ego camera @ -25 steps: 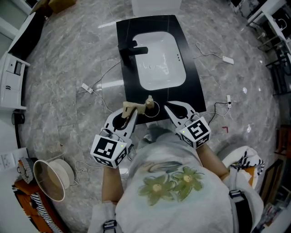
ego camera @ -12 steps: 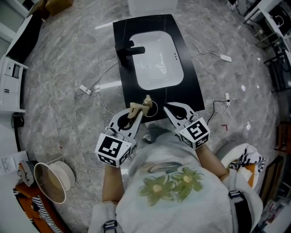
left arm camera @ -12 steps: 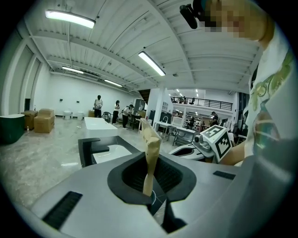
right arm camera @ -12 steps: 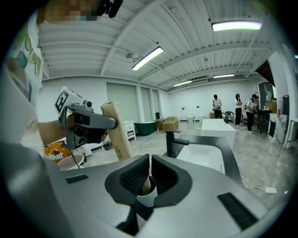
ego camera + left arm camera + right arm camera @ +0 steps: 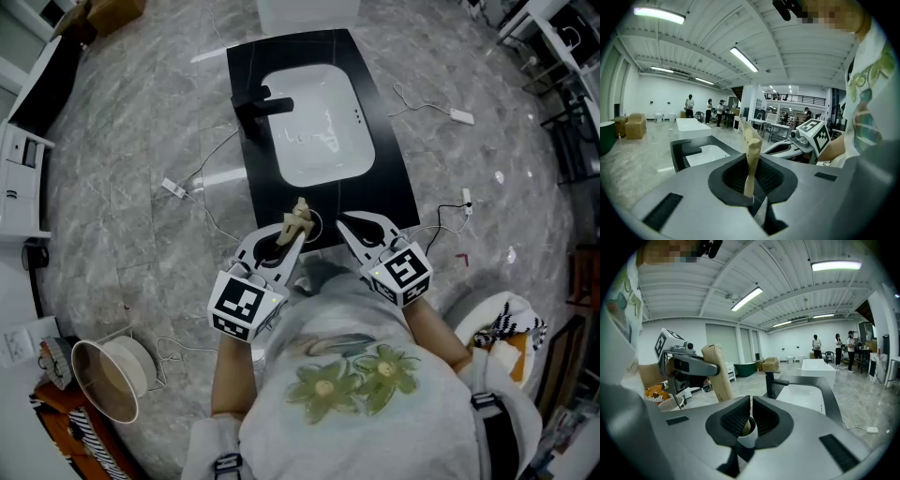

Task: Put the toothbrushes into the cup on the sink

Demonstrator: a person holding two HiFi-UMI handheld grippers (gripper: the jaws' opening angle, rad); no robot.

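A toothbrush in tan paper wrapping (image 5: 298,217) (image 5: 752,150) stands up out of my left gripper (image 5: 286,236) (image 5: 750,183), which is shut on its lower end. It hangs just left of the small white cup (image 5: 317,226) (image 5: 747,434) at the front edge of the black sink counter (image 5: 394,187). My right gripper (image 5: 343,222) (image 5: 751,417) is at the cup's right side, its jaws nearly together on the cup's rim. Something tan shows inside the cup. In the right gripper view the left gripper (image 5: 689,364) and its wrapped toothbrush (image 5: 717,378) are at the left.
The white basin (image 5: 319,122) and black faucet (image 5: 261,101) lie beyond the cup. Cables and a white charger (image 5: 459,115) trail over the marble floor. A round white fan (image 5: 105,366) stands at the lower left. Several people stand far off across the hall.
My left gripper has moved right and forward with the wrapped toothbrush, bringing it closer to the cup and more upright. The right gripper has stayed at the cup.
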